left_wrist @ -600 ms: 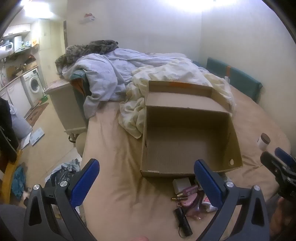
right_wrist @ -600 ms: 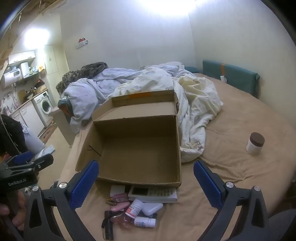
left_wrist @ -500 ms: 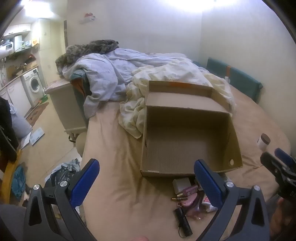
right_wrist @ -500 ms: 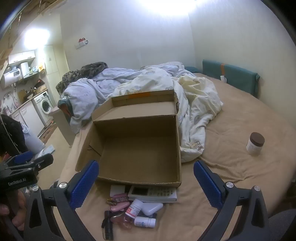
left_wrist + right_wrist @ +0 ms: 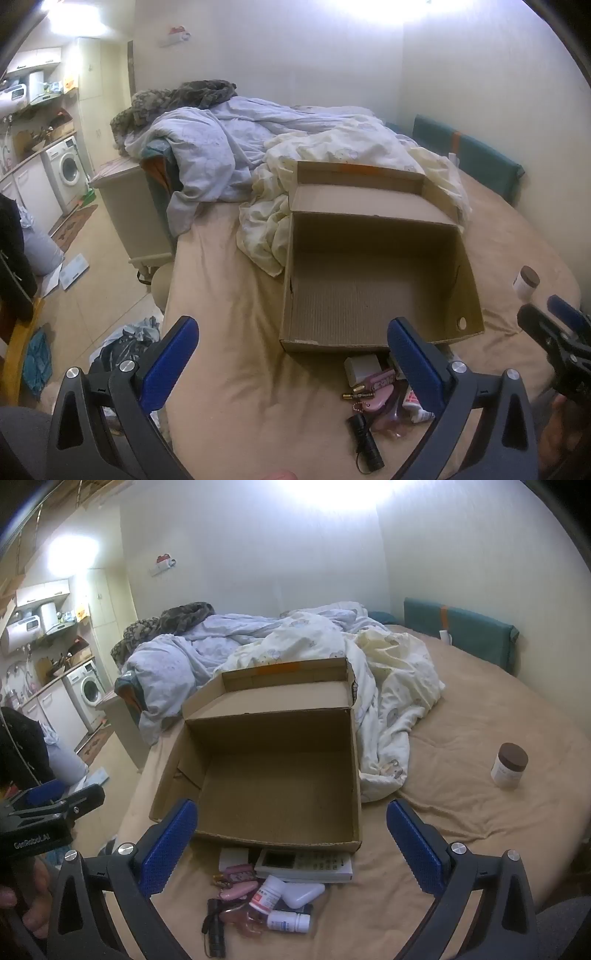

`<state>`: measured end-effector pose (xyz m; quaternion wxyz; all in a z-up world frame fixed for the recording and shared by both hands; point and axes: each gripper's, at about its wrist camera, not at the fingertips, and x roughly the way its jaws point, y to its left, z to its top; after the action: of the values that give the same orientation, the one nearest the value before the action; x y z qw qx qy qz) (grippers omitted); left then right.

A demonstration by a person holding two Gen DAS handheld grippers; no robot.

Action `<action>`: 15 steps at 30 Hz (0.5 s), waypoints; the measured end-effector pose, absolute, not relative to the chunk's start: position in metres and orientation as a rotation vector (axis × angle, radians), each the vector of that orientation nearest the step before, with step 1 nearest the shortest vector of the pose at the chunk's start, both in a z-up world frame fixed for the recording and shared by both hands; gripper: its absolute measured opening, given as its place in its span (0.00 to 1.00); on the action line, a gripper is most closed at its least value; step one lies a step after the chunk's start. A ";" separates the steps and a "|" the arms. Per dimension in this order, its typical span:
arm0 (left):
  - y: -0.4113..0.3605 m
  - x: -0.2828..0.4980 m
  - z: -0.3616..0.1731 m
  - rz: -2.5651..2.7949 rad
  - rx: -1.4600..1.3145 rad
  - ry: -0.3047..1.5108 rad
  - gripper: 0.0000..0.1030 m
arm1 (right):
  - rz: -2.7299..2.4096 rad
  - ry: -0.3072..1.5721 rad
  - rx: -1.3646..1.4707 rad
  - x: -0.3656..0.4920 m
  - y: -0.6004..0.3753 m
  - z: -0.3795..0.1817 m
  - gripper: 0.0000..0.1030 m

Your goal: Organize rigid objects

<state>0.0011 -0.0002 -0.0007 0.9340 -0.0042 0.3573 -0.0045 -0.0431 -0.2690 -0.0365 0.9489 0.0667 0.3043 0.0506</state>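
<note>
An empty open cardboard box [image 5: 373, 295] [image 5: 273, 775] rests on the tan bed. Just in front of it lies a pile of small items: a white calculator [image 5: 306, 864], white pill bottles [image 5: 288, 921], a white case [image 5: 303, 893], pink key fobs [image 5: 238, 888] and a black flashlight [image 5: 365, 443] [image 5: 216, 928]. A brown-lidded white jar [image 5: 509, 765] [image 5: 525, 282] stands apart at the right. My left gripper [image 5: 291, 347] hovers open above the pile's left side. My right gripper [image 5: 291, 825] is open above the pile, nothing between its fingers.
Rumpled white and pale-blue bedding [image 5: 332, 653] lies behind the box. A green cushion [image 5: 458, 635] lines the far wall. Left of the bed stand a small cabinet [image 5: 136, 214], floor clutter [image 5: 118, 347] and a washing machine [image 5: 66, 173].
</note>
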 end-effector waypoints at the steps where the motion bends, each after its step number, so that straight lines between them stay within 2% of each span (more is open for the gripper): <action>1: 0.000 0.001 0.000 -0.010 -0.010 0.731 0.99 | 0.104 0.620 0.136 -0.043 -0.269 -0.037 1.00; 15: -0.001 0.000 -0.001 -0.011 -0.009 0.733 0.99 | 0.102 0.621 0.133 -0.043 -0.268 -0.036 1.00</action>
<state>0.0000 -0.0009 -0.0009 0.9335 -0.0044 0.3586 -0.0053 -0.0434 -0.2680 -0.0357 0.9487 0.0656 0.3051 0.0501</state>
